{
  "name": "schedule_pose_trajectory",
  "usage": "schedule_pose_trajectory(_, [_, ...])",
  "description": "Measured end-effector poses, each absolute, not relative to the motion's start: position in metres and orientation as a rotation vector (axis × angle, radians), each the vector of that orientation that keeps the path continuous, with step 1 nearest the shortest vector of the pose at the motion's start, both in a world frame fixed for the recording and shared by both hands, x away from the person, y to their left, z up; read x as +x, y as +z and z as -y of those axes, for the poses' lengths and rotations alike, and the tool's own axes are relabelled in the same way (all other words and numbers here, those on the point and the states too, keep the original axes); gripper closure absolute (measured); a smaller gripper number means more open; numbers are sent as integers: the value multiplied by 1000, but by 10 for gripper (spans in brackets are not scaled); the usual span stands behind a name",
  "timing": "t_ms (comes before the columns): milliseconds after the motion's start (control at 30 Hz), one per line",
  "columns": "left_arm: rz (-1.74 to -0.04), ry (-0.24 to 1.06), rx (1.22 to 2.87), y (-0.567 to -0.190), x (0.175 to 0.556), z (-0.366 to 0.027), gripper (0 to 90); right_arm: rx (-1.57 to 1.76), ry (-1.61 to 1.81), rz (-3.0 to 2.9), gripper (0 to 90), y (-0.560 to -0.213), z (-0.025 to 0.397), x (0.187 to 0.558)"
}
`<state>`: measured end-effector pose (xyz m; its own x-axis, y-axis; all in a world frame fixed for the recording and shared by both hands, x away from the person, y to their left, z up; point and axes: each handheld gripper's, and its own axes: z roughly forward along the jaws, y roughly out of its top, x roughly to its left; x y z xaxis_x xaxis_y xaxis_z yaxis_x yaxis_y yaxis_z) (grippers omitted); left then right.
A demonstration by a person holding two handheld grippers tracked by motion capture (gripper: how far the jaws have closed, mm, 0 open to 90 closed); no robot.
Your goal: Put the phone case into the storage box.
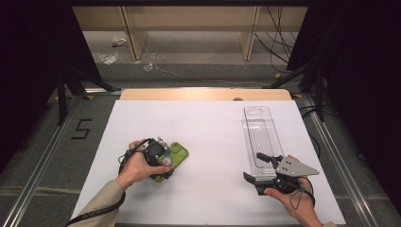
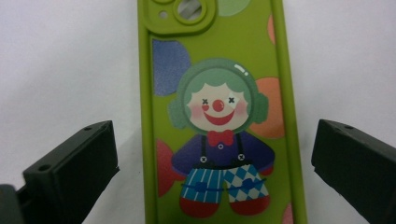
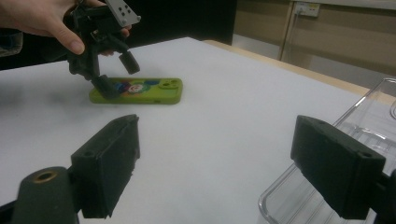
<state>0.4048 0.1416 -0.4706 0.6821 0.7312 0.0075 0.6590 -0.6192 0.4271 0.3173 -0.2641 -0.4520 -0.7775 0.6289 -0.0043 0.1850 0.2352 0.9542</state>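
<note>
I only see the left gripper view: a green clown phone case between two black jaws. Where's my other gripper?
Observer: The right gripper is at the table's right side, at the near end of a long clear plastic tray.
Operator: Is it holding the tray?
Observer: No. Its jaws stand wide open, and in the right gripper view nothing lies between them.
Operator: Is my phone case close to that tray?
Observer: No. The phone case lies flat on the left side of the table, well apart from the tray, with bare white table between them.
</note>
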Motion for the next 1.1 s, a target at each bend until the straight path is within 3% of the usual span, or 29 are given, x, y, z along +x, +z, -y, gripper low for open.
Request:
schedule_pose_trajectory(767, [-1105,216,2557,-478,408,-143,27,751,1561,-2127,166,-452,264,318])
schedule_pose_trajectory(1100, [-1106,175,2569,-476,410,-141,95,751,1560,-2129,166,-453,264,318])
